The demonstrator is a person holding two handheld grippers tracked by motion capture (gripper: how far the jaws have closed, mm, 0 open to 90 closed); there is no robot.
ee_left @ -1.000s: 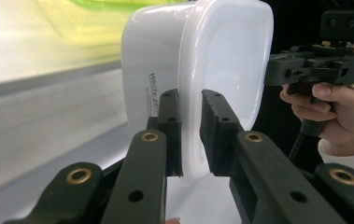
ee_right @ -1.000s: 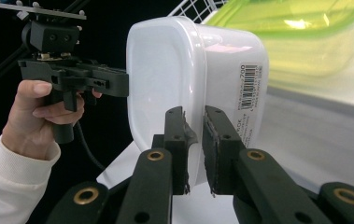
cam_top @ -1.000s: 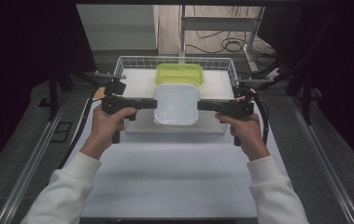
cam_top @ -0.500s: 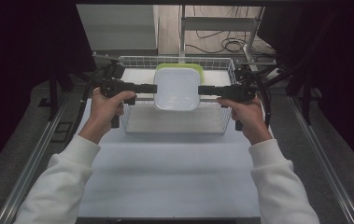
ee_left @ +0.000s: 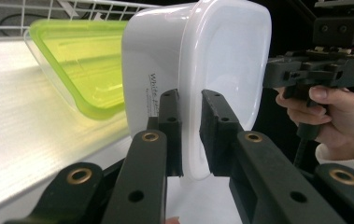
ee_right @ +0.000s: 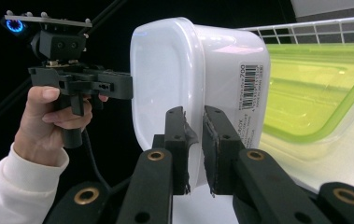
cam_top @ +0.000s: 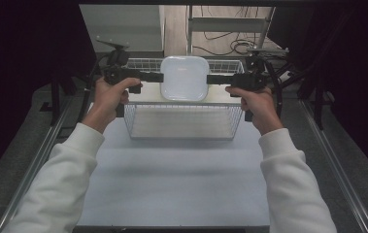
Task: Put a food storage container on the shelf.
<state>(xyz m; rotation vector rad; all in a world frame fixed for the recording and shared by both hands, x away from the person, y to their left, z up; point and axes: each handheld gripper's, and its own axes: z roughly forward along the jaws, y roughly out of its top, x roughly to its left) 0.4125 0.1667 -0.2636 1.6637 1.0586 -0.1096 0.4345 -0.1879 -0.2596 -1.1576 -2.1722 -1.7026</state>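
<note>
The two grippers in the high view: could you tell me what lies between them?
The white container spans the gap in the high view, with the left gripper and right gripper each clamping an opposite rim, above the wire basket.

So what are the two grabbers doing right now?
Left gripper: shut on the white container.
Right gripper: shut on its other edge.

A pale grey-white surface [cam_top: 172, 179] runs from 6 o'clock toward the middle of the high view, flanked at 3 and 9 o'clock by metal rails [cam_top: 339, 170] on a speckled grey floor [cam_top: 7, 179]. Dark curtains [cam_top: 26, 63] close in both sides. At 12 o'clock lies a strip of wooden floor [cam_top: 220, 29] strewn with black cables [cam_top: 230, 44], beside a light grey cabinet [cam_top: 123, 26] at 11 o'clock. Light falls softly from above.
</note>
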